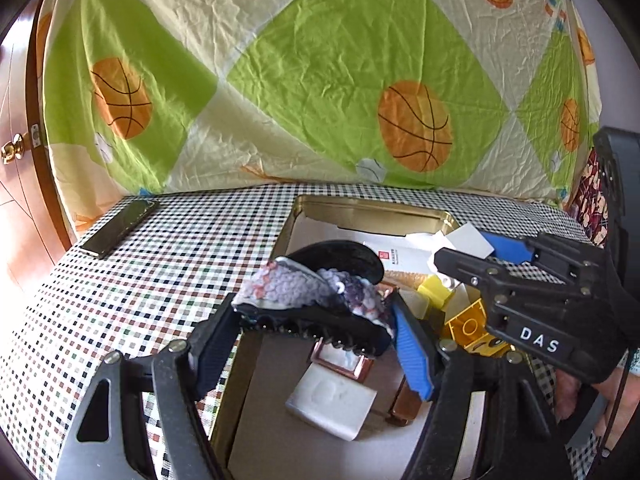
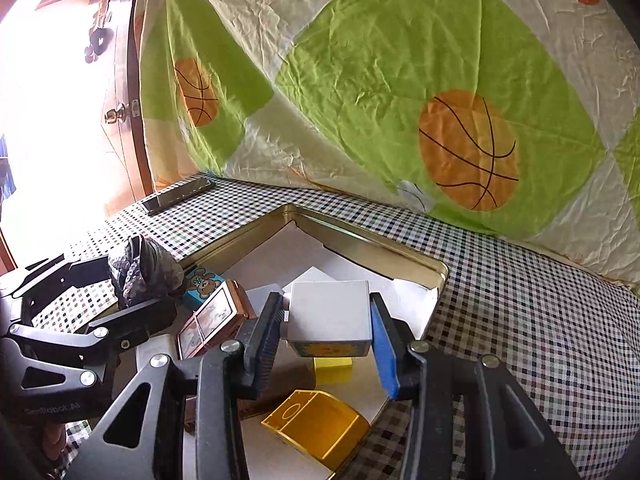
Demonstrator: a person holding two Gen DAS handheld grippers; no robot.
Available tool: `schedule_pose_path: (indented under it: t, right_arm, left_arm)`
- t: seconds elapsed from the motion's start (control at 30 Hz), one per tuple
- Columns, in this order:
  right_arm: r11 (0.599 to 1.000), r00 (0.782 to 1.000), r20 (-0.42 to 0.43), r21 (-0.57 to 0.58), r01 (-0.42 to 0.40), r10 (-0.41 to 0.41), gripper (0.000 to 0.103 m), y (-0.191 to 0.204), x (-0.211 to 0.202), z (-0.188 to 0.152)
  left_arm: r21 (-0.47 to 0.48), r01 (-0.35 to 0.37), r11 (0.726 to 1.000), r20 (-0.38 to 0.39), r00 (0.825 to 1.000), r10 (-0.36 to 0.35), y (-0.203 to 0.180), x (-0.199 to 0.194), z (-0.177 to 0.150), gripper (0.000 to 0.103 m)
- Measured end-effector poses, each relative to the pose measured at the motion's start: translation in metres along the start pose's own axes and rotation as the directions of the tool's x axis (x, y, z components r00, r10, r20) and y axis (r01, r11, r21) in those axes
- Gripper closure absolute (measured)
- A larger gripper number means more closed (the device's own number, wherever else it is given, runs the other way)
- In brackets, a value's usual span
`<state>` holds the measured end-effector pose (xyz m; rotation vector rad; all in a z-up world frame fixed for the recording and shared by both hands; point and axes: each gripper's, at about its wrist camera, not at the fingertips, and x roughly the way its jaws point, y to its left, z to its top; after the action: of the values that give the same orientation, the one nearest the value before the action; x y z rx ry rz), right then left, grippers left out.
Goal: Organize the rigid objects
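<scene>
A gold metal tray (image 1: 376, 206) (image 2: 352, 236) lies on the checked tablecloth. My left gripper (image 1: 316, 336) is shut on a black hair claw clip with purple knitted trim (image 1: 316, 300) and holds it above the tray's left part; the clip also shows in the right wrist view (image 2: 144, 272). My right gripper (image 2: 326, 334) is shut on a white cube block (image 2: 330, 316) above the tray; in the left wrist view it (image 1: 476, 254) reaches in from the right. In the tray lie a white soap-like block (image 1: 332, 402), a copper-framed box (image 2: 212, 322), a yellow block (image 2: 334, 368) and a gold-yellow piece (image 2: 316, 428).
A phone (image 1: 120, 226) (image 2: 178, 196) lies at the table's far left corner. A basketball-print sheet (image 1: 320, 72) hangs behind the table. A wooden door with a brass knob (image 1: 14, 148) stands at left. A blue bear-print block (image 2: 200, 284) sits at the tray's left edge.
</scene>
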<state>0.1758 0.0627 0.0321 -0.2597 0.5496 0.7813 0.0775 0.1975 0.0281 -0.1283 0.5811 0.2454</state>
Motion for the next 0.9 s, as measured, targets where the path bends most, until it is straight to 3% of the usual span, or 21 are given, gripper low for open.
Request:
schedule_pose_path:
  t: [0.17, 0.2, 0.23, 0.3, 0.33, 0.47, 0.73, 0.9]
  right_arm:
    - [1.000, 1.000, -0.012, 0.004, -0.023, 0.023, 0.057, -0.001, 0.001, -0.002]
    - [1.000, 1.000, -0.009, 0.004, -0.027, 0.027, 0.051, -0.001, -0.001, -0.002]
    - [0.999, 0.999, -0.006, 0.007, -0.034, 0.034, 0.038, -0.001, -0.003, -0.002]
    - [0.999, 0.999, 0.014, 0.007, -0.035, 0.035, 0.028, -0.001, -0.008, -0.002]
    - [1.000, 0.999, 0.020, 0.006, -0.028, 0.028, 0.028, -0.001, -0.011, -0.002]
    - [1.000, 0.999, 0.048, 0.006, 0.003, -0.003, 0.027, -0.004, -0.026, -0.005]
    - [0.999, 0.993, 0.120, 0.038, -0.003, -0.001, 0.024, -0.015, -0.066, -0.013]
    - [0.999, 0.989, 0.148, 0.027, -0.018, 0.014, 0.024, -0.008, -0.084, -0.017]
  left_arm:
    - [0.017, 0.003, 1.000, -0.006, 1.000, -0.003, -0.003, 0.000, -0.001, 0.029]
    - [0.024, 0.001, 1.000, -0.003, 1.000, -0.001, -0.005, -0.001, -0.001, 0.029]
    - [0.030, -0.002, 1.000, -0.001, 1.000, 0.002, -0.006, -0.002, -0.001, 0.029]
    - [0.036, -0.004, 0.999, 0.007, 1.000, 0.004, -0.009, -0.005, 0.000, 0.028]
    - [0.041, -0.011, 0.999, 0.014, 1.000, 0.011, -0.010, -0.007, 0.001, 0.027]
    - [0.048, -0.039, 0.998, 0.072, 0.997, 0.035, -0.013, -0.024, 0.003, 0.000]
    - [-0.027, -0.044, 0.999, 0.125, 0.991, 0.047, 0.000, -0.057, 0.006, 0.001]
    - [-0.057, -0.083, 0.995, 0.123, 0.988, 0.090, 0.008, -0.068, 0.004, 0.000]
